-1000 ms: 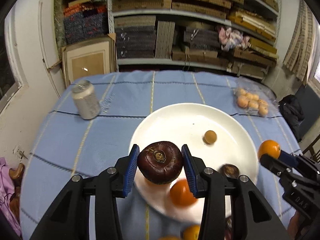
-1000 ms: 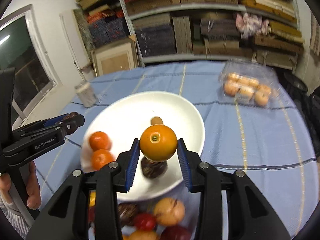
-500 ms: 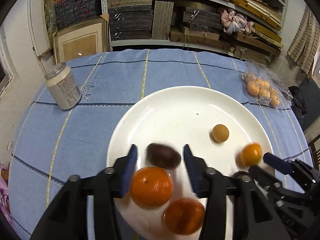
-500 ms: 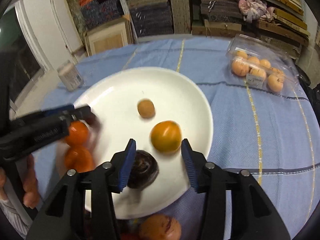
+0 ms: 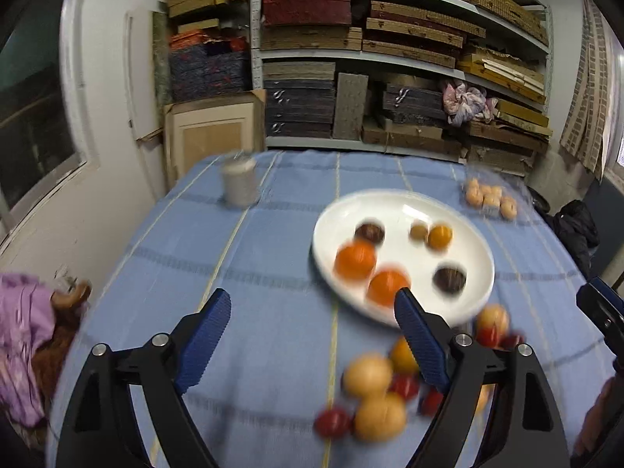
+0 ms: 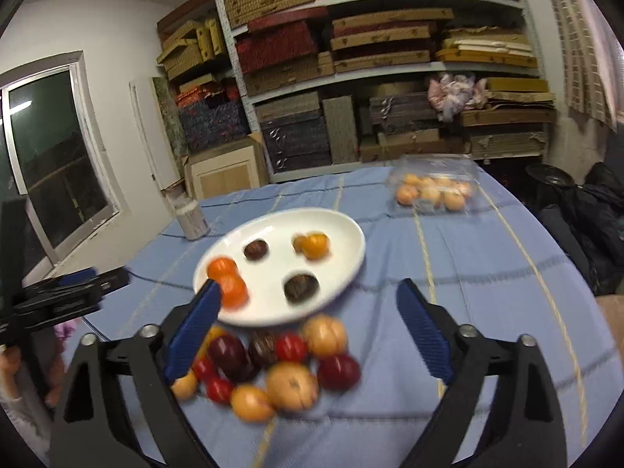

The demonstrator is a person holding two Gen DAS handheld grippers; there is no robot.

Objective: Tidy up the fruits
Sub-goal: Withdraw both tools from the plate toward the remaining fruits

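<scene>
Left wrist: tool (image 5: 308, 335) now empty, opening.

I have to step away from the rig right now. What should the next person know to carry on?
Left gripper: jaws opening, nothing between them.
Right gripper: jaws opening, nothing between them.
White round plate on the blue checked tablecloth holds six fruits: two oranges, a yellow-orange one, a small tan one and two dark ones.
Left to do: the loose pile of mixed fruits on the cloth, just in front of the plate.
</scene>
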